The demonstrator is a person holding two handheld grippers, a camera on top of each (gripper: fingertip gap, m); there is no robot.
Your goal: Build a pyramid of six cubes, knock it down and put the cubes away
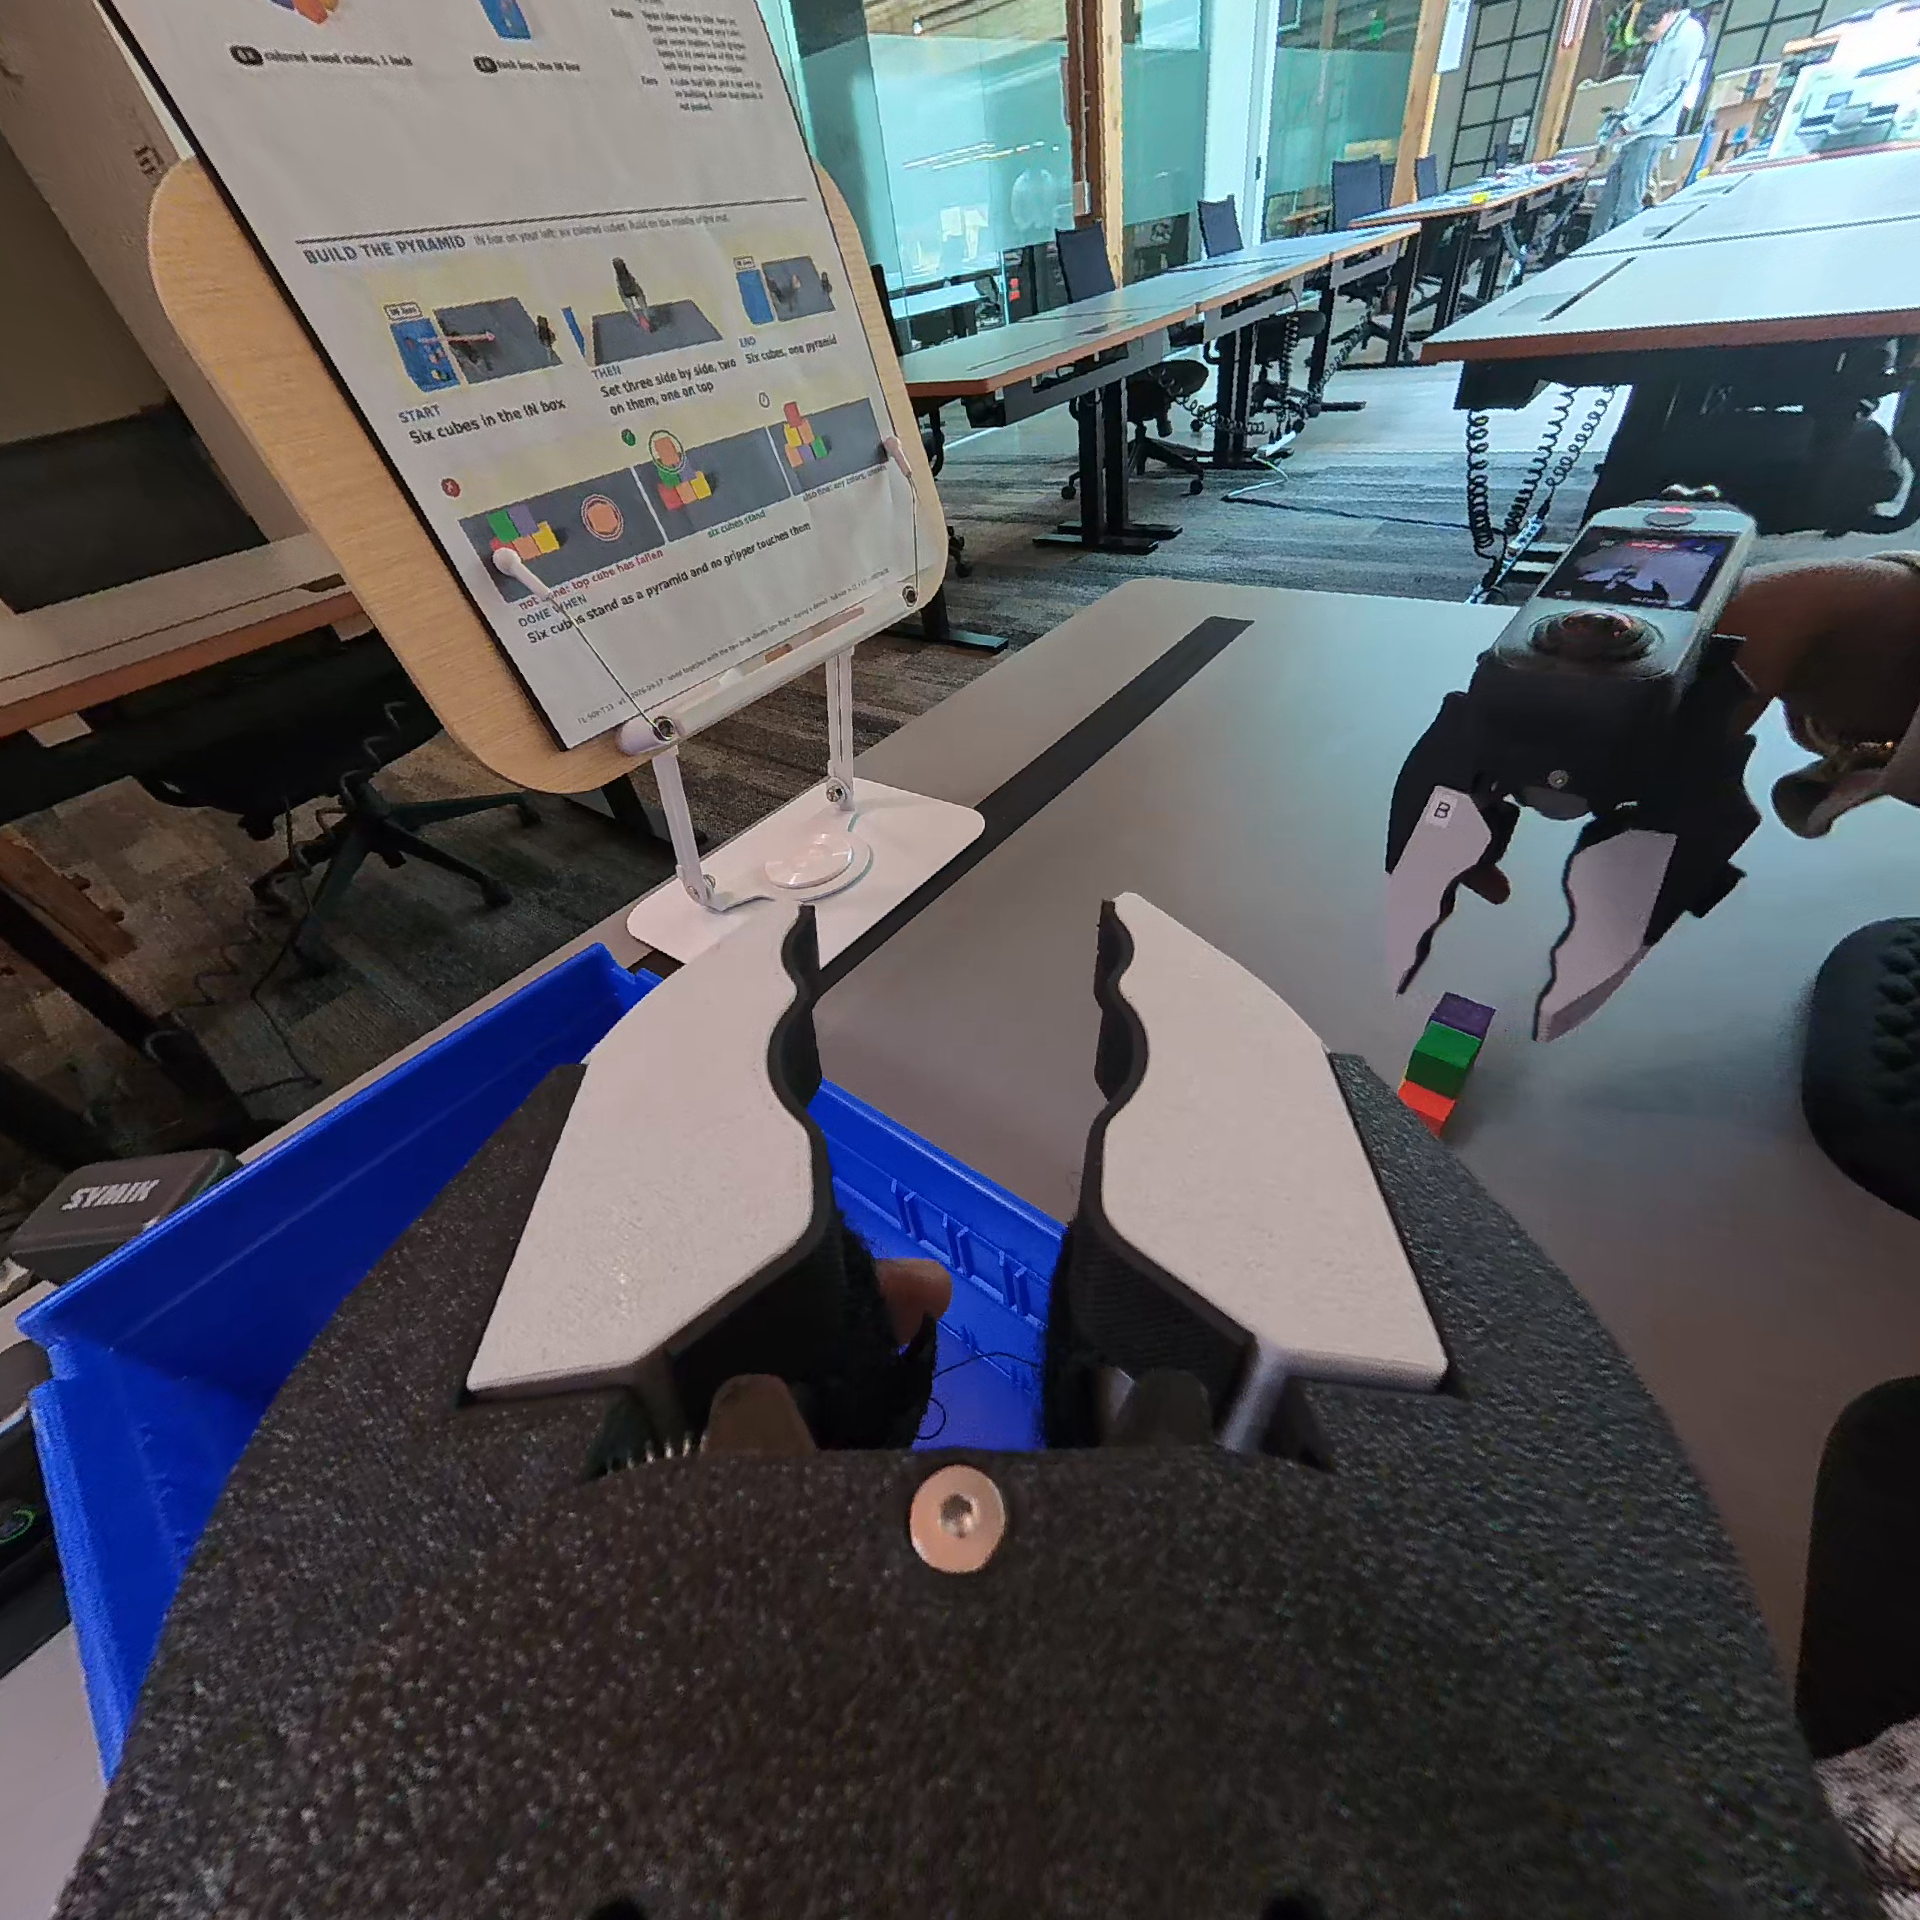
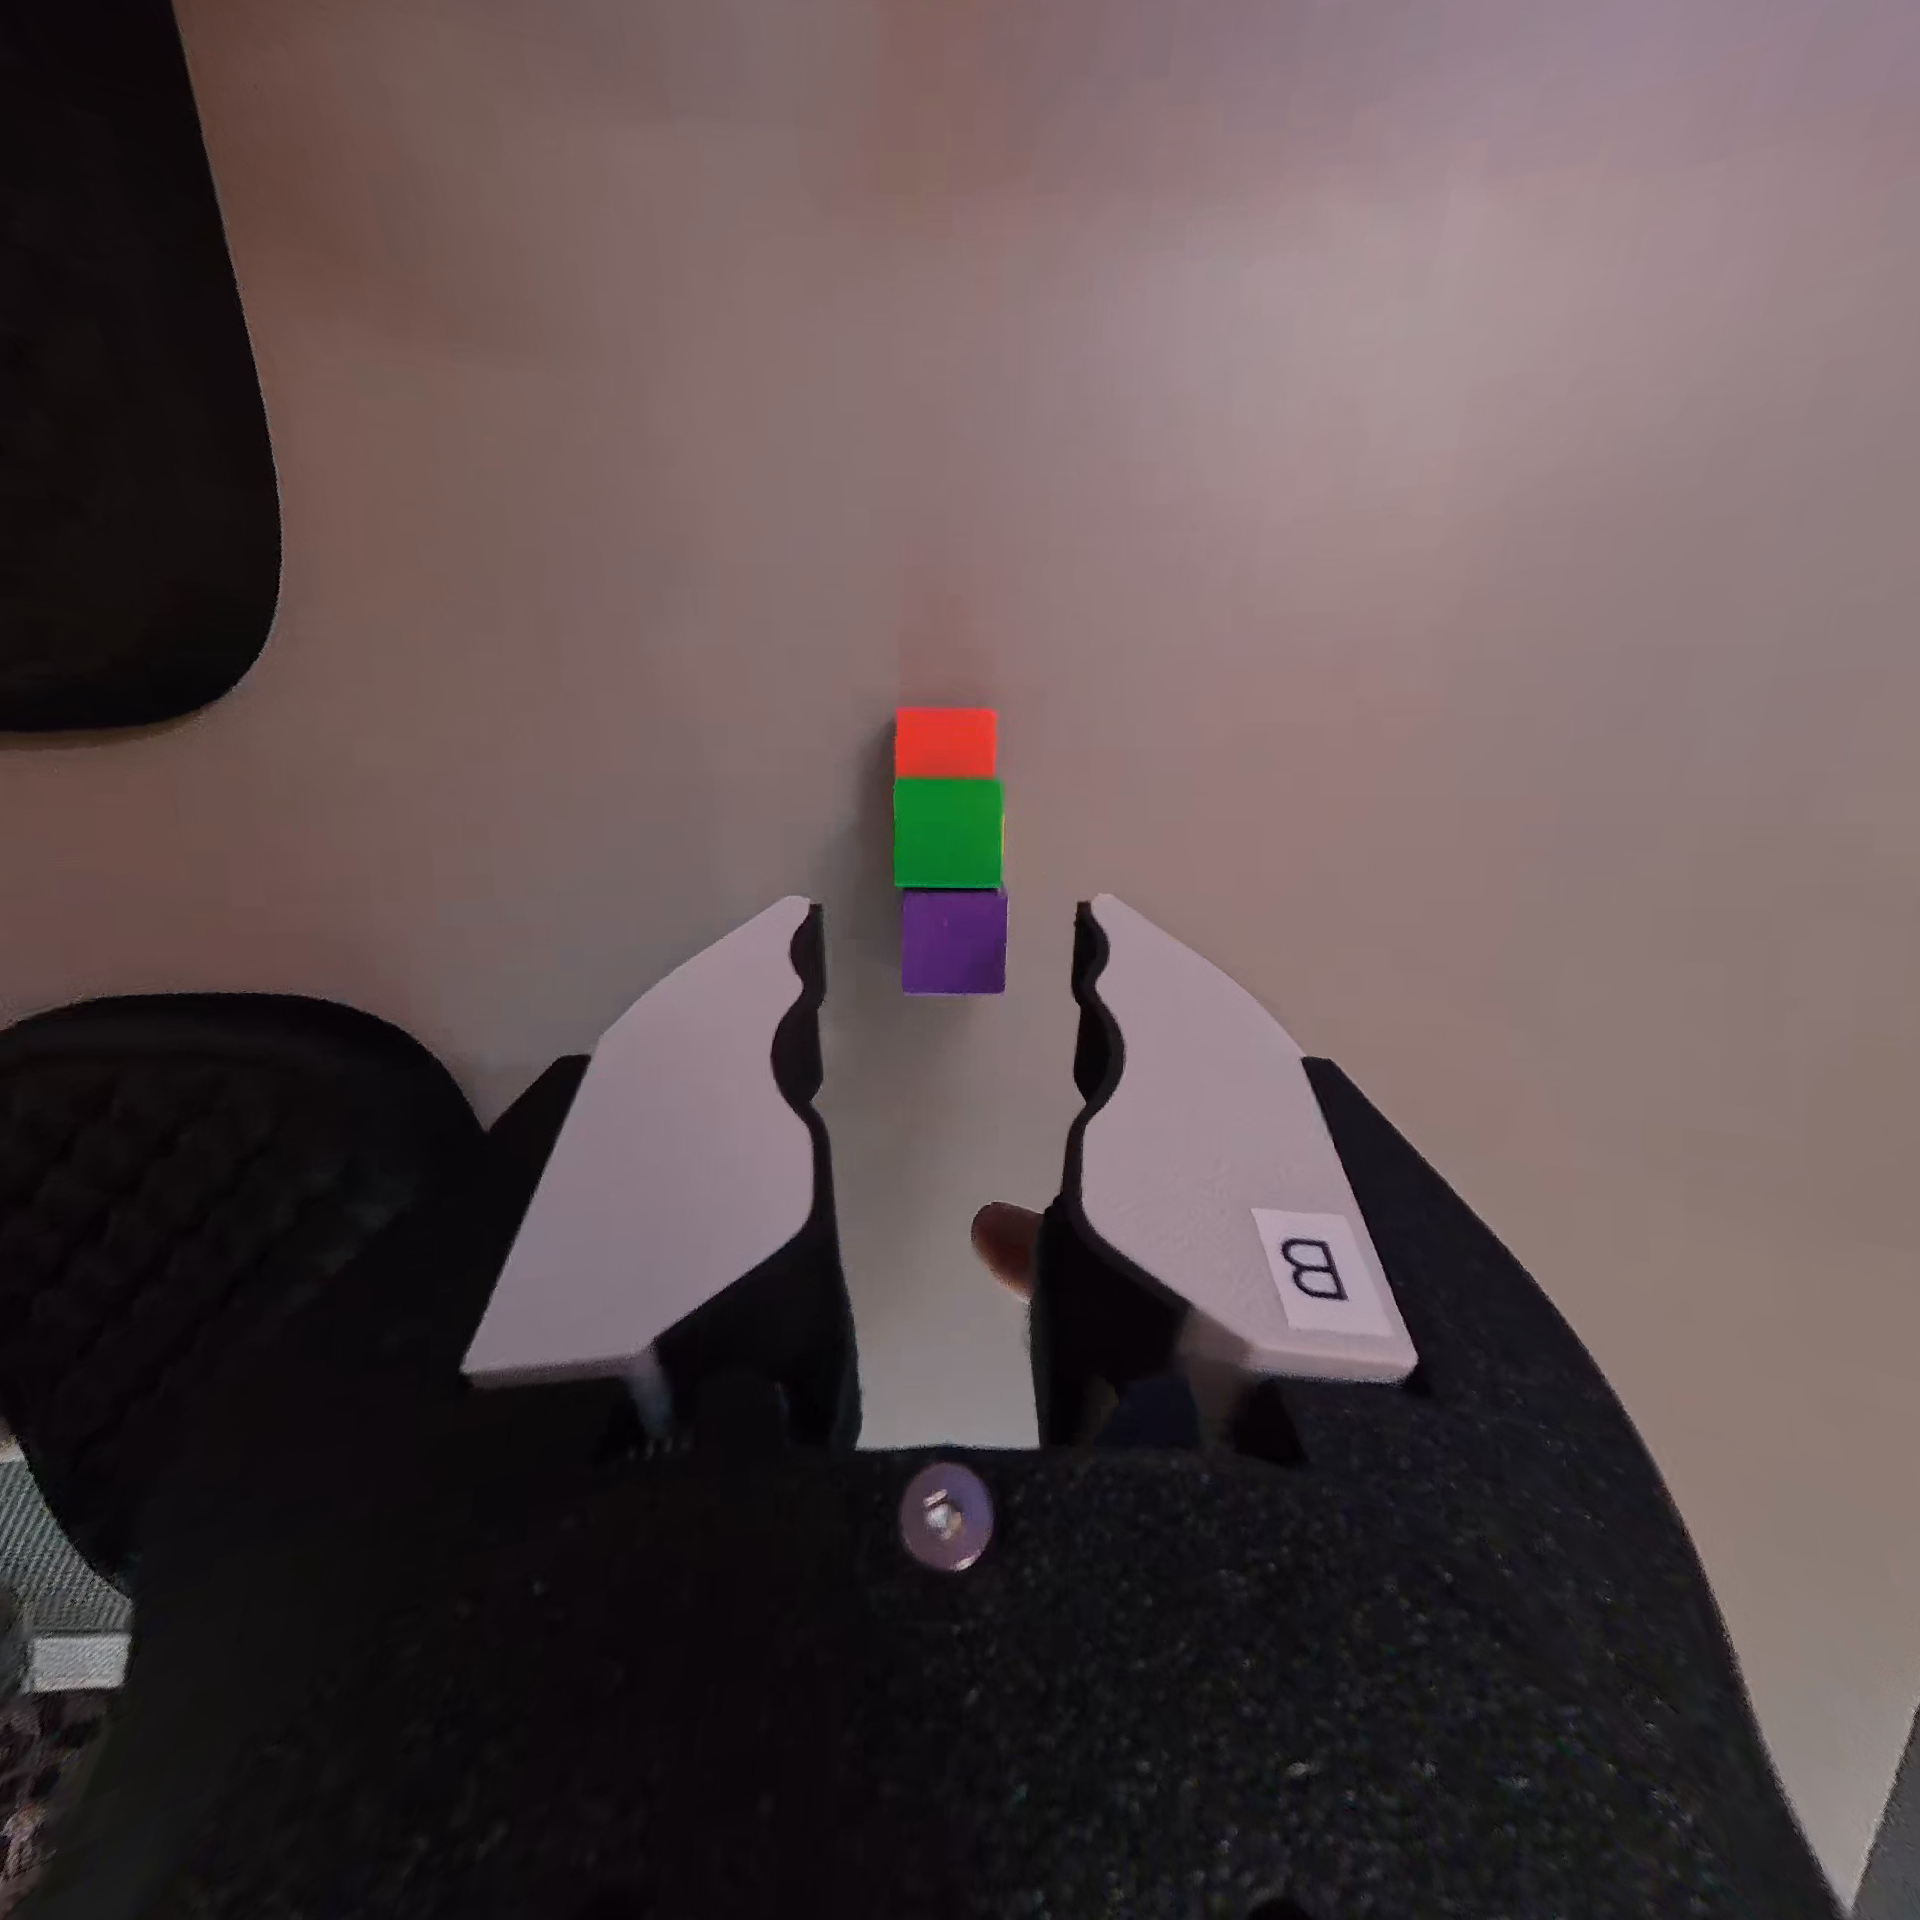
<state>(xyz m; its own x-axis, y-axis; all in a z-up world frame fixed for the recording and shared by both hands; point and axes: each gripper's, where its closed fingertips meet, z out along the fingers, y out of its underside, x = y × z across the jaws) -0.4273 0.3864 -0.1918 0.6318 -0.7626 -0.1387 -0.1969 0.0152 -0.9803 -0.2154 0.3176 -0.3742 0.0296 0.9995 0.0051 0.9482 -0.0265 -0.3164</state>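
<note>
- Cubes: three show, touching in a straight row on the grey table [image 2: 1351, 416] — a red cube [image 2: 945, 742], a green cube [image 2: 948, 831] and a purple cube [image 2: 953, 940].
- In the right wrist view the row runs up the centre of the frame, red farthest, green in the middle, purple nearest the camera.
- In the left wrist view the same row sits at mid right: purple cube [image 1: 1463, 1013], green cube [image 1: 1442, 1055], red cube [image 1: 1428, 1103].
- Right gripper [image 2: 948, 914]: fingers spread wide, holding nothing. The purple cube lies between the fingertips in that view without touching either one.
- Seen from the left wrist view, the right gripper [image 1: 1475, 1003] hangs over the purple end of the row, tips pointing down, a hand [image 1: 1839, 675] on its handle at the right edge.
- Left gripper [image 1: 951, 914]: fingers also wide apart and empty, held above a blue bin [image 1: 260, 1288] at lower left.
- An instruction sheet [image 1: 540, 312] on a white stand [image 1: 810, 862] fills the upper left of that view.
- Dark pads [image 2: 114, 416] lie at the left edge of the right wrist view.
</note>
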